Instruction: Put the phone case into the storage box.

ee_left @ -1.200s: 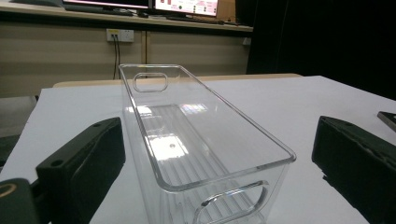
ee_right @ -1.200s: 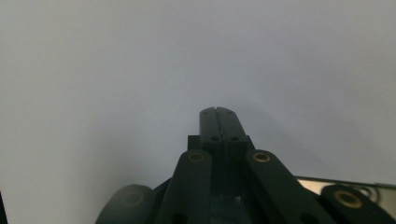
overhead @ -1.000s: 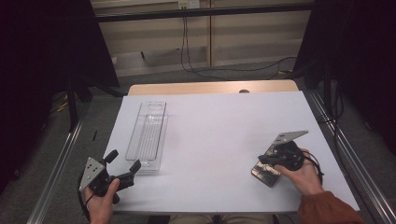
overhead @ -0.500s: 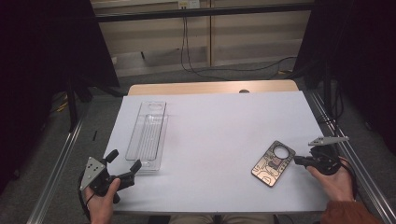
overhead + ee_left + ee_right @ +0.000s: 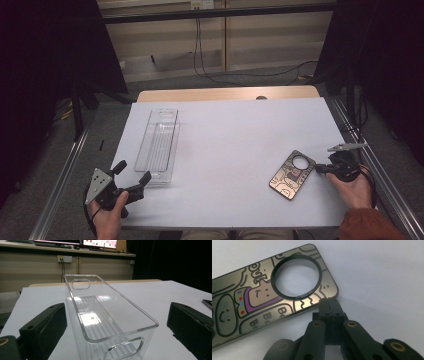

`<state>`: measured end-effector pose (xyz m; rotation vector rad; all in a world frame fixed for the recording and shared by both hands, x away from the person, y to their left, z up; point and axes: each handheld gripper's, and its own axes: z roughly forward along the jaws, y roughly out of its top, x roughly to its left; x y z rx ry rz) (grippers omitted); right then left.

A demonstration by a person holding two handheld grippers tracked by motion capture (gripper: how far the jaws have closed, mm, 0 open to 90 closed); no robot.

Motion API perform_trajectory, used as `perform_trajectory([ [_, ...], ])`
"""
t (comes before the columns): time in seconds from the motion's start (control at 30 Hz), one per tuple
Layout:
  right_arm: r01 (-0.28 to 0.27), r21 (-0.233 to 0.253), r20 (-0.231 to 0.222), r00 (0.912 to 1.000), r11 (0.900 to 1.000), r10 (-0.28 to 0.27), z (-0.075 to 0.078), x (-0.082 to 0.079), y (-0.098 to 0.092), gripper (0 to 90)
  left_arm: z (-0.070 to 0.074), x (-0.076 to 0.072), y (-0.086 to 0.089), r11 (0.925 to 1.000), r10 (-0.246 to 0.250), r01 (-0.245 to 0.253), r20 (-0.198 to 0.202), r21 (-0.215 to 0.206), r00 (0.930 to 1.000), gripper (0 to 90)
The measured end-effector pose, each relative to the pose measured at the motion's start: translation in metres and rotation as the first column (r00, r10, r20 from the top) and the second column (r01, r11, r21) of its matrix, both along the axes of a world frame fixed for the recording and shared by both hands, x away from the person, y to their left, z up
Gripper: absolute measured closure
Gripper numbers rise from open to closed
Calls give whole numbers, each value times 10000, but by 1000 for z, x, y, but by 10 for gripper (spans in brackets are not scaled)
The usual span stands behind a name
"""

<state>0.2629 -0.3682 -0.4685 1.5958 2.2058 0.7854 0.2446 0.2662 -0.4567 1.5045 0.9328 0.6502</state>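
As right tongs (image 5: 329,305) pinch card (image 5: 262,297) edge, wrist low

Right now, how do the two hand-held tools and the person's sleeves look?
Both tools are black. The left tool has two thick blocky jaws and a grey three-cornered plate with small holes. The right tool has slim linked arms with brass-coloured rivets and its own grey plate. A rust-orange sleeve covers the right forearm.

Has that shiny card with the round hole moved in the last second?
Yes. The card was lifted at the right claw; it now lies flat on the white table, slightly nearer the right edge, and the clear bin hasn't shifted.
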Motion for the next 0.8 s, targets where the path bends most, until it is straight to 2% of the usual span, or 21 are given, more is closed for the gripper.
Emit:
perform_trajectory([
  [0.2,131,-88,3,9999,9999,-131,0,3,2,900,0,0,0,10000,52,-52,-25,19,10000,28],
  [0.37,9,-140,-101,9999,9999,-11,1,8,5,900,0,1,0,10000,31,-31,-25,43,10000,27],
  [0.63,-4,-198,-22,10000,9998,4,0,17,10,900,0,1,0,10000,18,-18,-18,14,10000,28],
  [0.8,-49,-84,-131,9999,10000,48,1,21,12,900,0,2,0,10000,-16,16,-14,14,10000,28],
])
